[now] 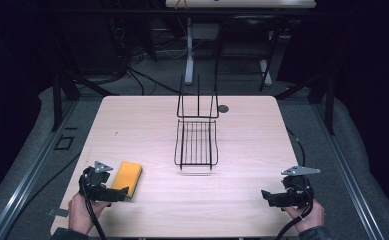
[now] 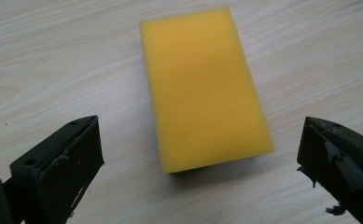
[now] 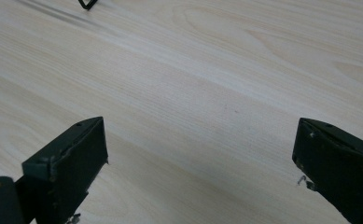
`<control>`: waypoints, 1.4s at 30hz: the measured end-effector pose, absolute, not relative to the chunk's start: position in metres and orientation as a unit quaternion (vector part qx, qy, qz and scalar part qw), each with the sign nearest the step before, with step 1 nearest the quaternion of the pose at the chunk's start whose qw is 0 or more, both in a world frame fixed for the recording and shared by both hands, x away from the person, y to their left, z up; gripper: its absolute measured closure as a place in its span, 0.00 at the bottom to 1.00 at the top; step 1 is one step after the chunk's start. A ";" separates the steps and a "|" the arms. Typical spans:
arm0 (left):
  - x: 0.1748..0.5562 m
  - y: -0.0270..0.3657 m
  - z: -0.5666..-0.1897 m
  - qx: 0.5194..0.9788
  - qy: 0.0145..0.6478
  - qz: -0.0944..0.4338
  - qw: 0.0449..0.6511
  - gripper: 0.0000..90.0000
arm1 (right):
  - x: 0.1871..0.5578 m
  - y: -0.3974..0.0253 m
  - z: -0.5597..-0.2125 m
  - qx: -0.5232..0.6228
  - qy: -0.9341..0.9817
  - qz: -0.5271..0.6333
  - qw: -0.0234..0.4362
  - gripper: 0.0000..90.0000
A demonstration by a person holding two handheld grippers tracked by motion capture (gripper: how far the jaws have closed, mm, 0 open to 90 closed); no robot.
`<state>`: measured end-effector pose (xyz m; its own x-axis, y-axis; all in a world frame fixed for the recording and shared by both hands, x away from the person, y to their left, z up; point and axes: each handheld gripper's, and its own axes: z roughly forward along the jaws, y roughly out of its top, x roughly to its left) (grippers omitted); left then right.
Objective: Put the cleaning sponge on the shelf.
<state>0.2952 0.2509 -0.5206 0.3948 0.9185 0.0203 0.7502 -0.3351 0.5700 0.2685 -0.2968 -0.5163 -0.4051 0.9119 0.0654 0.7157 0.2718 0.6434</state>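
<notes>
A yellow sponge block lies flat on the light wood table at the front left. My left gripper sits just in front of it, held by a hand. In the left gripper view the sponge lies ahead of the two wide-apart jaws, and my left gripper is open with nothing between them. A black wire rack stands at the table's middle. My right gripper rests at the front right, open over bare wood.
A small dark round spot sits beside the rack's upright back. A corner of the wire rack shows at the top of the right gripper view. Cables trail off both grippers toward the front edge. Dark floor and frame legs surround the table.
</notes>
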 end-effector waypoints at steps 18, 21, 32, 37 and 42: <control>0.306 0.241 -0.526 0.799 0.533 0.154 0.233 0.00 | 0.279 -0.288 -0.523 0.501 0.802 0.290 0.147 0.06; 0.309 0.237 -0.531 0.801 0.535 0.146 0.227 0.00 | 0.280 -0.287 -0.523 0.498 0.803 0.292 0.148 0.07; 0.319 0.233 -0.545 0.805 0.546 0.126 0.197 0.00 | 0.280 -0.287 -0.522 0.496 0.804 0.292 0.149 0.08; 0.320 0.232 -0.549 0.806 0.549 0.122 0.186 0.10 | 0.280 -0.284 -0.523 0.492 0.809 0.288 0.146 0.09; 0.321 0.231 -0.551 0.809 0.548 0.119 0.177 0.19 | 0.279 -0.285 -0.523 0.489 0.811 0.286 0.148 0.09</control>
<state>0.3210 0.2311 -0.5512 0.3718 0.9283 -0.0019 0.8442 -0.3372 0.4167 0.2787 -0.2847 -0.5231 -0.4789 0.8769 0.0400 0.7082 0.3591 0.6079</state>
